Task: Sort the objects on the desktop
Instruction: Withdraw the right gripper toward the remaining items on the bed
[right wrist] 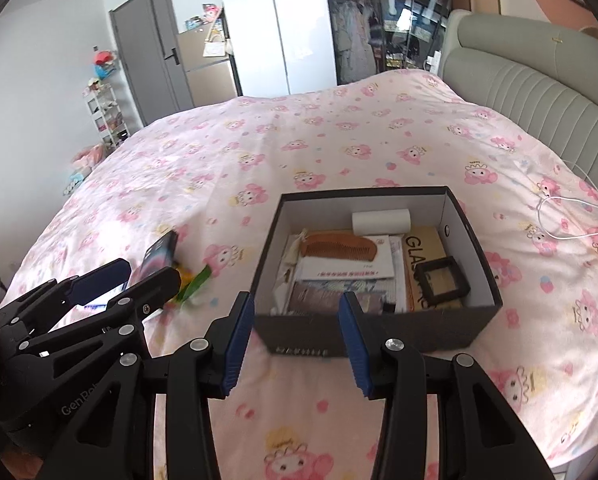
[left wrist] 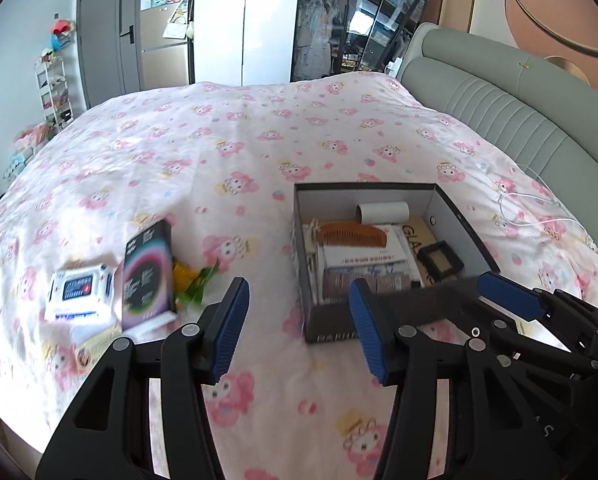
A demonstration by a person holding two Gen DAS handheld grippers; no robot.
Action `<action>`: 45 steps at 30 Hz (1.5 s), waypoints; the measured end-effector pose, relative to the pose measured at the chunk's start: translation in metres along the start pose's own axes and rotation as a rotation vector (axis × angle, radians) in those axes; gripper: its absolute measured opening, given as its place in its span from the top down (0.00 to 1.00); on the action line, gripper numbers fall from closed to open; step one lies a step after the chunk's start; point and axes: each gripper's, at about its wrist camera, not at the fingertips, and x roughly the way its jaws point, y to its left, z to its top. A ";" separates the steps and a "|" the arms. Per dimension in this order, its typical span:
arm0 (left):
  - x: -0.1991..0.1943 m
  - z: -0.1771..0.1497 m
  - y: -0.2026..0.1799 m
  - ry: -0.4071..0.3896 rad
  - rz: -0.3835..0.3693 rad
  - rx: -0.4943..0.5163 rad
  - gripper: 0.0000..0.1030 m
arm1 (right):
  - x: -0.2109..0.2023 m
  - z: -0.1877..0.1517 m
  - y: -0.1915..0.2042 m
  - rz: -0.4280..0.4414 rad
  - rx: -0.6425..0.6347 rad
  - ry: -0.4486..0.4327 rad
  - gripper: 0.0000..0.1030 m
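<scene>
Both grippers, left [left wrist: 297,328] and right [right wrist: 297,340], are held open and empty; the upright dark iridescent card box [left wrist: 149,276], left of the dark cardboard storage box [left wrist: 465,224], is best pinched across its thin sides.

Left wrist view: looks forward and down over the left gripper [left wrist: 297,334], across the pink bed [left wrist: 227,148] toward the wardrobe [left wrist: 219,20]; the dark box [left wrist: 465,228] sits right of centre.
Right wrist view: same heading, over the right gripper [right wrist: 297,344], set slightly further right (the box [right wrist: 469,232] lies almost dead ahead).
Nearness: both hang low and close above the bedcover.
Shared field: box, bed, headboard [left wrist: 499,108], wardrobe, grey door [left wrist: 103,36].
Cross-sight: each view catches the other gripper at its edge.
</scene>
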 end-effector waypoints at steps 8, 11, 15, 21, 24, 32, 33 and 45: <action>-0.032 -0.057 0.008 -0.016 0.059 -0.024 0.49 | -0.021 -0.053 0.019 0.015 0.031 0.004 0.61; -0.031 -0.069 0.009 0.003 0.068 -0.012 0.51 | -0.020 -0.066 0.023 0.005 0.030 0.017 0.61; -0.034 -0.079 0.012 0.013 0.076 -0.010 0.51 | -0.019 -0.075 0.026 0.014 0.032 0.030 0.61; -0.046 -0.082 0.018 -0.002 0.083 -0.008 0.51 | -0.028 -0.079 0.037 0.010 0.008 0.008 0.61; -0.050 -0.083 0.021 -0.005 0.084 -0.011 0.51 | -0.031 -0.080 0.042 0.011 -0.005 0.004 0.61; -0.057 -0.089 0.032 -0.003 0.091 -0.023 0.51 | -0.033 -0.084 0.054 0.032 -0.024 0.012 0.61; -0.058 -0.090 0.034 -0.002 0.093 -0.025 0.51 | -0.033 -0.085 0.056 0.035 -0.025 0.014 0.61; -0.053 -0.115 0.084 0.037 0.139 -0.119 0.51 | -0.011 -0.097 0.098 0.100 -0.113 0.057 0.61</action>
